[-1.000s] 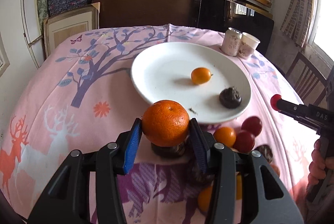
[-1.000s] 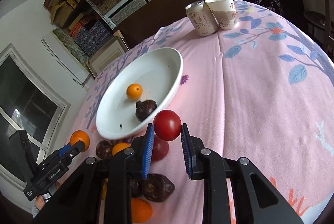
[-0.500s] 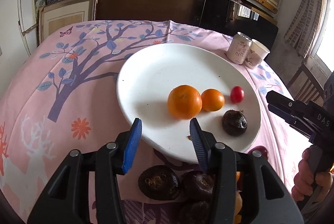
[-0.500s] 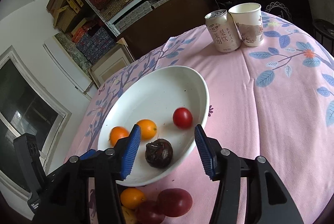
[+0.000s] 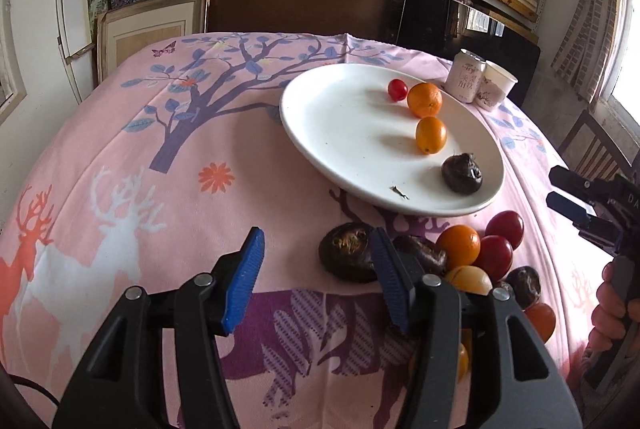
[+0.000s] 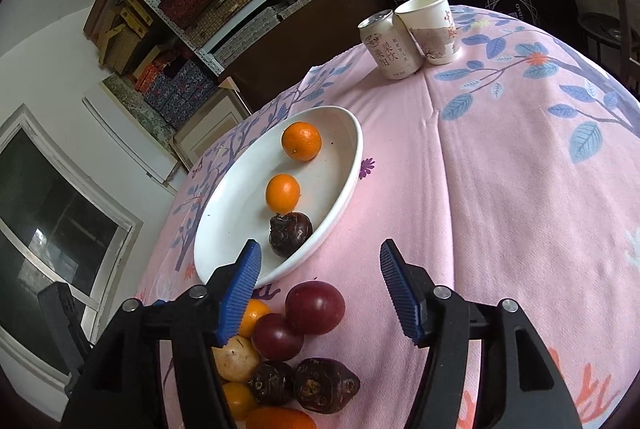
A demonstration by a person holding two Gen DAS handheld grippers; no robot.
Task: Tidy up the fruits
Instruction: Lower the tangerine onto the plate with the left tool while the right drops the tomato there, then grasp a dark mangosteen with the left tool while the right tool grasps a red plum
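A white plate [image 5: 340, 133] holds a big orange [image 5: 425, 100], a small orange [image 5: 431, 135], a cherry tomato [image 5: 397, 89] and a dark water chestnut [image 5: 462, 173]. On the cloth in front of the plate lies a pile of loose fruit: a water chestnut [image 5: 348, 257], an orange [image 5: 458, 245] and red tomatoes [image 5: 505, 225]. My left gripper [image 5: 317, 235] hangs over the pile's left edge, its jaws opening with nothing gripped. My right gripper [image 6: 319, 249] is opening too, empty, above a red tomato [image 6: 315, 307] near the plate [image 6: 240, 209].
A drink can [image 6: 394, 47] and a paper cup [image 6: 434, 27] stand together at the far side of the pink tablecloth. A wooden chair [image 5: 592, 149] stands off the table's right edge. A person's hand [image 5: 612, 309] holds the right gripper. Shelves line the back wall.
The big orange has left my left gripper and the red tomato my right; both now lie on the plate. Both grippers have opened and drawn back over the pile.
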